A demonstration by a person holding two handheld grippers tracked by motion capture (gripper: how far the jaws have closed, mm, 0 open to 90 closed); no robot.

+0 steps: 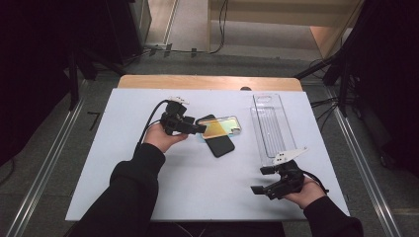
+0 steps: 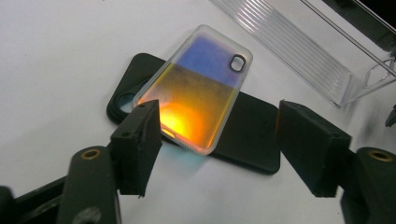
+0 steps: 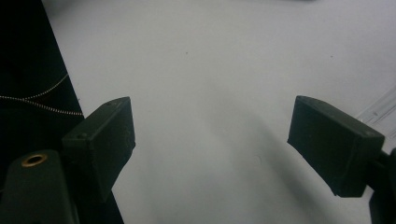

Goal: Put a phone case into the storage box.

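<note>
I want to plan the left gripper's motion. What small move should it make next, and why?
Probably ease the left gripper forward a little and close on the near end of the iridescent phone case. Its jaws stand open, with that end between them but not yet pressed. The case lies across a black phone case.

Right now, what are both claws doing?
Left claw: open, at the see-through phone case, not gripping it.
Right claw: open, holding nothing.
</note>
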